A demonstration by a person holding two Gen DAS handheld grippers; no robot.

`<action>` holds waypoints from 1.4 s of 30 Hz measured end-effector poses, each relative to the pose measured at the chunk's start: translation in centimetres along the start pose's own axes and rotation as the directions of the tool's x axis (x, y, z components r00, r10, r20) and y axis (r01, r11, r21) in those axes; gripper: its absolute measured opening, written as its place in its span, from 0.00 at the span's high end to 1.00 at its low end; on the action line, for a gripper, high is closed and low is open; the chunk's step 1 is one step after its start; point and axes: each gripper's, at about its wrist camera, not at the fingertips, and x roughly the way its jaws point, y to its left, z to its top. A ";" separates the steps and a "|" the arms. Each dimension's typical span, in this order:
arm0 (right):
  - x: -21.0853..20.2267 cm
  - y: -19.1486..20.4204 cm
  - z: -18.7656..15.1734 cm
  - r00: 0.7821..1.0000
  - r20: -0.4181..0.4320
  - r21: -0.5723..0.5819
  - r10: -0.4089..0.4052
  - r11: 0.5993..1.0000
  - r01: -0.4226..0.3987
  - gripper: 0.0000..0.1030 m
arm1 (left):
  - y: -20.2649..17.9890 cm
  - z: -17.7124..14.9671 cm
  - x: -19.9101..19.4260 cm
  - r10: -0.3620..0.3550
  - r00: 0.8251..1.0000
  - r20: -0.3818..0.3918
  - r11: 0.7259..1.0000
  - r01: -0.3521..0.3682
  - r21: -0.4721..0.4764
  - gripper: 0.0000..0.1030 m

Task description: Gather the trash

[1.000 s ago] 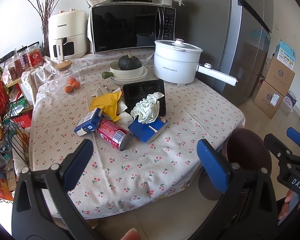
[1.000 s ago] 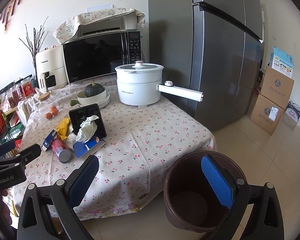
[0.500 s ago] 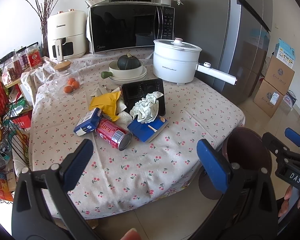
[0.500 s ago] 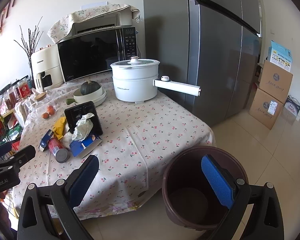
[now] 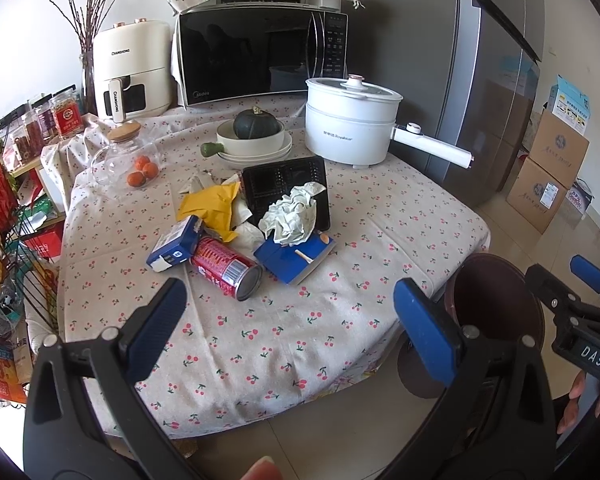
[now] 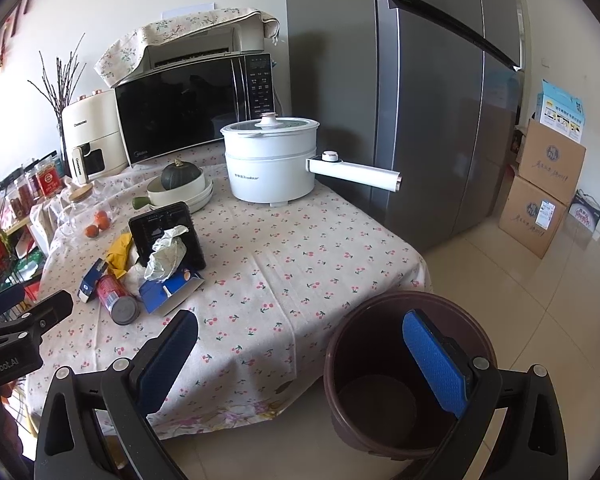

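Note:
A heap of trash lies on the cherry-print tablecloth (image 5: pixel 283 344): a red can (image 5: pixel 224 267) on its side, a small blue-and-white carton (image 5: pixel 174 244), a yellow wrapper (image 5: pixel 211 207), crumpled paper (image 5: pixel 291 214), a blue box (image 5: pixel 295 254) and a black tray (image 5: pixel 285 190). The same red can (image 6: pixel 116 298) and crumpled paper (image 6: pixel 167 254) show in the right wrist view. A brown bin (image 6: pixel 408 376) stands on the floor at the table's corner. My left gripper (image 5: pixel 289 320) hangs open before the table's near edge. My right gripper (image 6: pixel 300 364) is open above the bin's rim.
A white electric pot (image 5: pixel 352 122) with a long handle, a bowl with a green squash (image 5: pixel 255 132), a glass jar with oranges (image 5: pixel 129 158), a microwave (image 5: pixel 259 54) and an air fryer (image 5: pixel 129 68) crowd the table's back. A fridge (image 6: pixel 432 92) and cardboard boxes (image 6: pixel 540 196) stand to the right.
Both grippers have shifted only slightly; the right wrist view has drifted a little to the right and down toward the bin. Nothing was picked up.

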 end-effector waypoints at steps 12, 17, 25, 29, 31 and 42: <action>-0.1 0.0 -0.2 1.000 0.003 -0.010 -0.002 1.000 0.002 0.00 | -0.1 0.0 0.0 0.000 1.000 -0.004 1.000 0.000 0.001 0.00; -0.1 0.0 -0.2 1.000 0.003 -0.012 -0.012 1.000 0.012 0.00 | -0.1 0.0 0.0 -0.001 1.000 -0.004 1.000 0.001 0.004 0.00; 0.0 0.1 -0.3 1.000 0.000 -0.023 -0.017 1.000 0.017 0.00 | -0.1 0.0 0.2 0.011 1.000 -0.007 1.000 -0.010 0.013 0.00; -0.2 0.1 -0.2 1.000 0.011 -0.028 -0.025 0.999 0.025 0.00 | 0.0 0.1 0.2 0.017 1.000 -0.008 1.000 -0.017 0.019 0.00; -0.4 0.2 -0.2 0.999 0.017 -0.030 -0.027 0.999 0.028 0.00 | 0.0 0.1 0.2 0.021 1.000 -0.009 0.999 -0.021 0.025 0.00; -0.4 -0.3 0.7 1.000 -0.009 0.000 -0.008 1.000 0.008 0.00 | 0.7 0.6 0.9 -0.005 0.997 -0.083 0.999 0.009 0.041 0.00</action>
